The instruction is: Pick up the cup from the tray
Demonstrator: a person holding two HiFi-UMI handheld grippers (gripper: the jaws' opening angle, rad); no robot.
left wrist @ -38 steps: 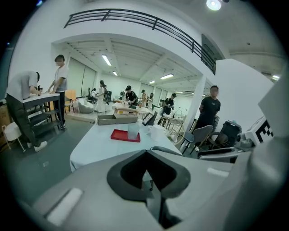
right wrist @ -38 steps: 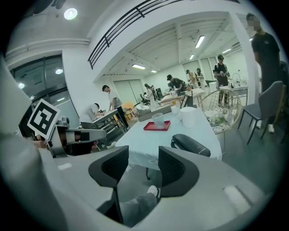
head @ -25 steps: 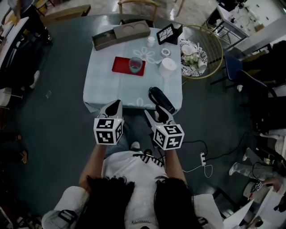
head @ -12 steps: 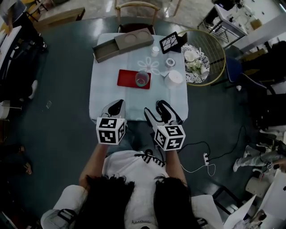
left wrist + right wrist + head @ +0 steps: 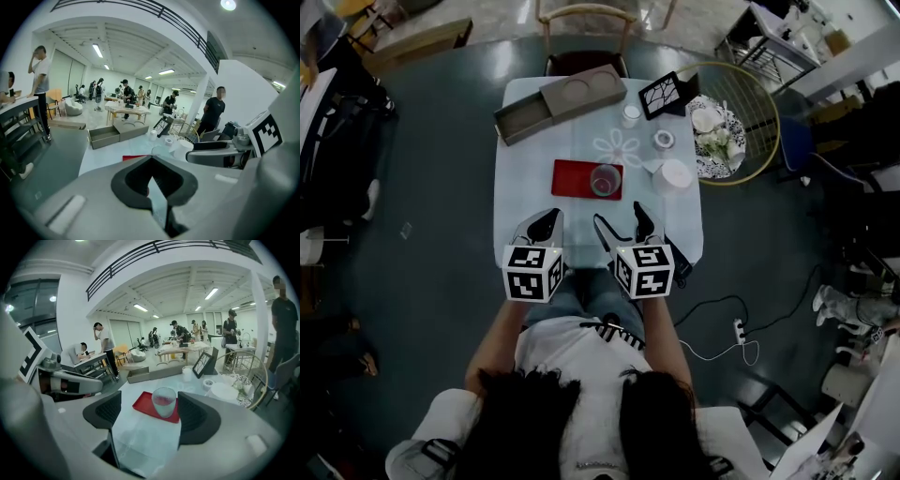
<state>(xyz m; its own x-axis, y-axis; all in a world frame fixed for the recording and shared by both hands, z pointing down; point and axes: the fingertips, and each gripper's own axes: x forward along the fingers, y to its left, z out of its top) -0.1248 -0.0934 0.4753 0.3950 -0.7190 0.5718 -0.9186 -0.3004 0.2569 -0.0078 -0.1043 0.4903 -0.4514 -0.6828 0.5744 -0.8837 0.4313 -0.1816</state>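
A clear glass cup (image 5: 605,179) stands upright on the right end of a red tray (image 5: 577,177), on the pale blue table (image 5: 520,187). Both grippers hover over the table's near edge, short of the tray. My right gripper (image 5: 621,220) is open and its jaws have just been opening; nothing is between them. In the right gripper view the cup (image 5: 164,401) and tray (image 5: 145,405) show ahead through the gap of that gripper (image 5: 149,411). My left gripper (image 5: 546,223) is shut and empty, its pads meeting at the tip (image 5: 151,161); a strip of tray (image 5: 133,157) peeks over it.
Behind the tray lie a long grey-brown box (image 5: 561,98), a small white cup (image 5: 630,114), a tape roll (image 5: 664,140), a framed picture (image 5: 665,94) and a white lidded bowl (image 5: 675,174). A round wire side table (image 5: 741,122) with crockery stands right. A chair (image 5: 579,37) is beyond.
Both grippers have moved forward, from short of the table to over its near edge, closer to the tray. The right jaws have spread wider. The left stays shut.
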